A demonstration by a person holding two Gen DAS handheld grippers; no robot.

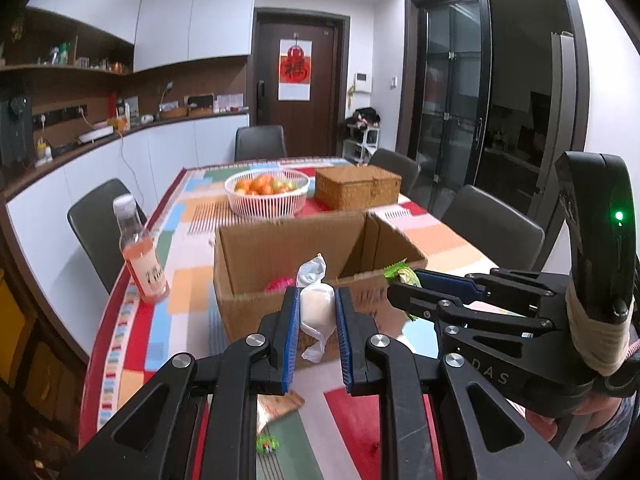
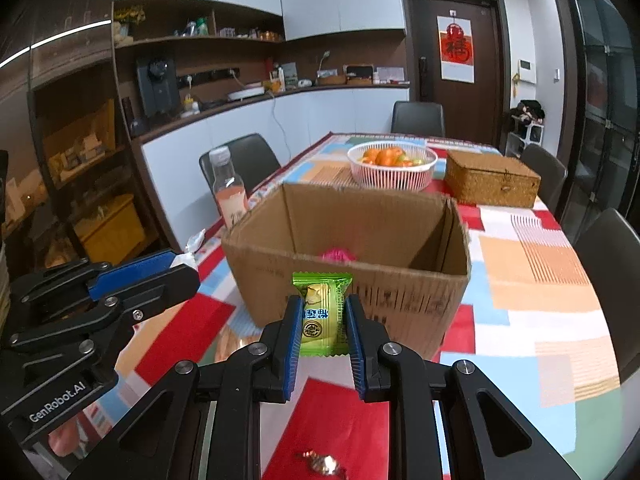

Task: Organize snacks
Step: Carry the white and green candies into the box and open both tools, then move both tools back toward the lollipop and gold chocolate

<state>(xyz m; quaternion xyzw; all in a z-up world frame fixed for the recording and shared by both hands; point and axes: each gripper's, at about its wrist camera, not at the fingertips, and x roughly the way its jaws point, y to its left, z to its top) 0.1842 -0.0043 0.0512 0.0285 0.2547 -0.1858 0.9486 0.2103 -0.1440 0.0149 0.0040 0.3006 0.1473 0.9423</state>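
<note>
Nearest the cameras, loose pieces remain on the table (image 2: 540,280) — a twist-wrapped candy (image 2: 322,463) below the right gripper and a small green-wrapped bit (image 1: 267,445) below the left one, beside a tan packet (image 1: 276,406) — so the sorting looks only partly done.

The step in hand is the carry: both snacks are lifted and on the way to the cardboard box (image 2: 352,240). The left gripper (image 1: 317,308) has its jaws pinching a white wrapped sweet (image 1: 317,303) held upright, its twisted end sticking up above the blue pads. The right gripper (image 2: 323,320) pinches a green snack packet (image 2: 322,314) by its side edges, also upright.

Both grippers are held side by side, level and pointing forward, just short of the box's near wall and about at rim height. The next move probably calls for a short advance over the rim, then spreading the jaws one at a time so each piece drops inside, where a pink item (image 2: 339,255) already lies.

Beyond the box stand a bottle of pink drink (image 1: 140,256) to its left, a white basket of fruit (image 1: 267,193) and a woven box (image 1: 357,186) — none seems involved.
</note>
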